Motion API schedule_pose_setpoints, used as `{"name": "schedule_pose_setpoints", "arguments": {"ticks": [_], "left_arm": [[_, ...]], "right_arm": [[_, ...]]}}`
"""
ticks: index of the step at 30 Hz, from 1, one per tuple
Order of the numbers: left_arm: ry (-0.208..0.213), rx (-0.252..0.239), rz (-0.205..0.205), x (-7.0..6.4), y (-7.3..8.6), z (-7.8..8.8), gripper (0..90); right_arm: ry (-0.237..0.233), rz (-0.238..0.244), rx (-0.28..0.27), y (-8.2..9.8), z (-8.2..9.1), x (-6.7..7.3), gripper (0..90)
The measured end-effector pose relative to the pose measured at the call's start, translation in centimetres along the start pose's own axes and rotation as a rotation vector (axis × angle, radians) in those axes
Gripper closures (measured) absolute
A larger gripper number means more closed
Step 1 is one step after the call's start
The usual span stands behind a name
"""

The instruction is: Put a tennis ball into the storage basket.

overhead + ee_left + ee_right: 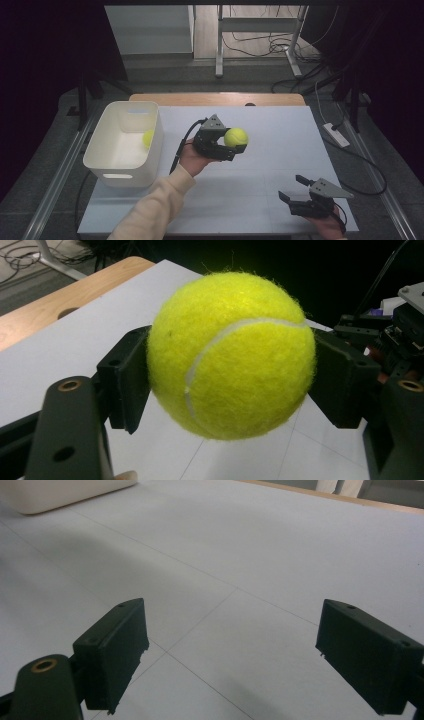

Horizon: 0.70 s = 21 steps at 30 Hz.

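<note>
The desk (pixel 260 165) is covered by a pale sheet, with a strip of bare wood along its far edge. At its left side stands a white bin (pixel 107 150) with a second ball (pixel 148 138) inside, against its right wall. The left tongs (pixel 235 142) hang above the middle of the desk, clamped on a yellow ball (pixel 236 137) from both sides, clear of the surface. The right tongs (pixel 295 187) sit low at the near right corner, spread wide with nothing between them.
</note>
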<state>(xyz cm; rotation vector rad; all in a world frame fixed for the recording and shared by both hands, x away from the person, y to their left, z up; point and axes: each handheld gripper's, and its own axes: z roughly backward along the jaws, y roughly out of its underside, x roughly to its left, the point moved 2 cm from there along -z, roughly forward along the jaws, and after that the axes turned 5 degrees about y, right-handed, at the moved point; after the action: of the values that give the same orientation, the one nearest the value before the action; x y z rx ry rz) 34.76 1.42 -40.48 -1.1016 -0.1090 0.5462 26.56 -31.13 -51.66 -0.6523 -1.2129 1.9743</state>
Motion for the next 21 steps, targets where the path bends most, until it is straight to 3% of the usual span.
{"name": "schedule_pose_setpoints", "arguments": {"ticks": [21], "left_arm": [[-0.034, -0.047, 0.017, 0.9, -0.2, 2.5, 26.9]], "right_arm": [[-0.002, -0.001, -0.001, 0.0, -0.1, 0.1, 13.0]]}}
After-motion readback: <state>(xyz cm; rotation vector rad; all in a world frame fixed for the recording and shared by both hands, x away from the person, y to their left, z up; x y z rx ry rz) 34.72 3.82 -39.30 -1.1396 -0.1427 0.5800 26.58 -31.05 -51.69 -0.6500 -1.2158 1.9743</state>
